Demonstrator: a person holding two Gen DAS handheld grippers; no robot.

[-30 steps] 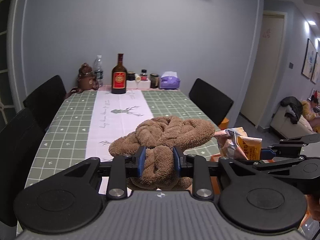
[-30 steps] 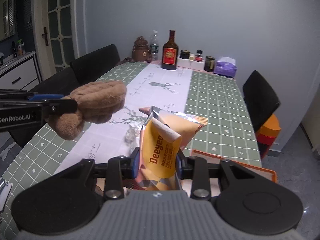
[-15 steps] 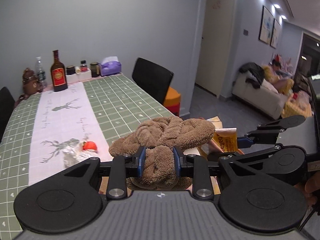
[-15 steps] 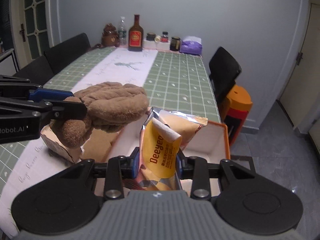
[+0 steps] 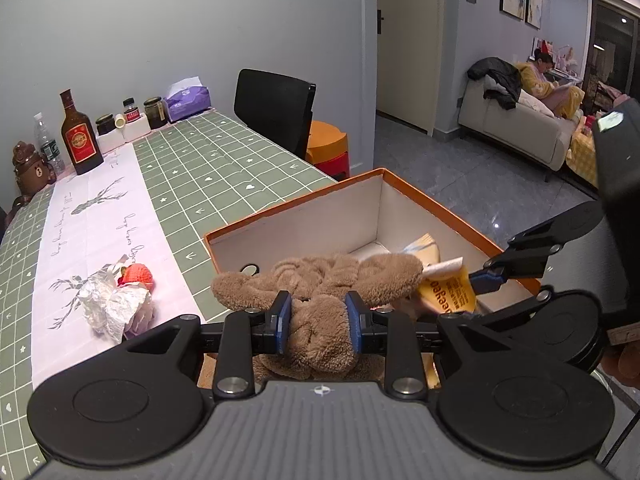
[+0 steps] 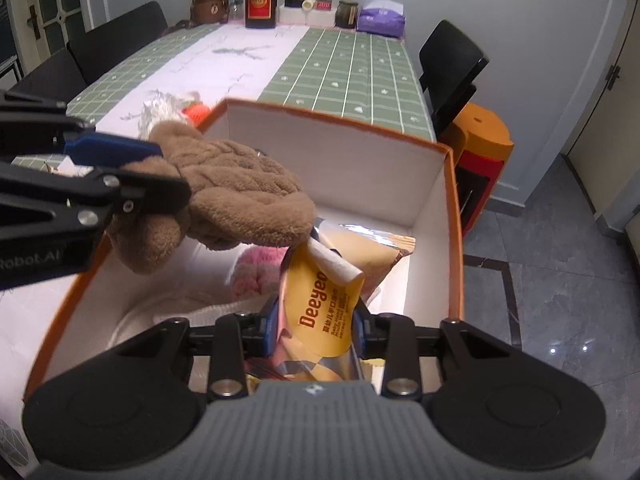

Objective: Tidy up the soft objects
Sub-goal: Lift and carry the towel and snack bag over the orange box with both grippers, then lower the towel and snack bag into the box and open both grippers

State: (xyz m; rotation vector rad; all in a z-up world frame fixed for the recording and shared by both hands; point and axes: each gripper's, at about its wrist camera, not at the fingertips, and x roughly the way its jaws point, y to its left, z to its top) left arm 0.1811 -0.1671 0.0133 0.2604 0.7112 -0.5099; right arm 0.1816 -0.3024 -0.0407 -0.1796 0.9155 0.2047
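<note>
The dining table (image 5: 208, 168) wears a green checked cloth with a pale runner (image 5: 92, 220) down its middle, and black chairs (image 5: 276, 108) stand along its sides. At its near end sits an orange-rimmed cardboard box (image 6: 344, 168) with white inner walls, open at the top. Inside it I see a pink fluffy thing (image 6: 256, 272) and some pale cloth, too hidden to name.

My left gripper (image 5: 319, 322) pinches a brown plush slipper (image 5: 320, 292) at its middle, the blue pads pressed into the pile from both sides; the slipper hangs over the box's near left part, above the rim. My right gripper (image 6: 314, 330) clamps a yellow "Deeyeo" snack packet (image 6: 324, 304), its crumpled foil top sticking up over the box's interior, just beside the slipper.

On the runner, left of the box, lies a crumpled foil wrapper (image 5: 108, 304) with a small red knitted strawberry (image 5: 136, 274) touching it.

At the far end stand a brown bottle with a red label (image 5: 80, 136), a purple tissue pack (image 5: 188, 98), a few small jars (image 5: 154, 106) and a brown bear-shaped pot (image 5: 30, 168).
</note>
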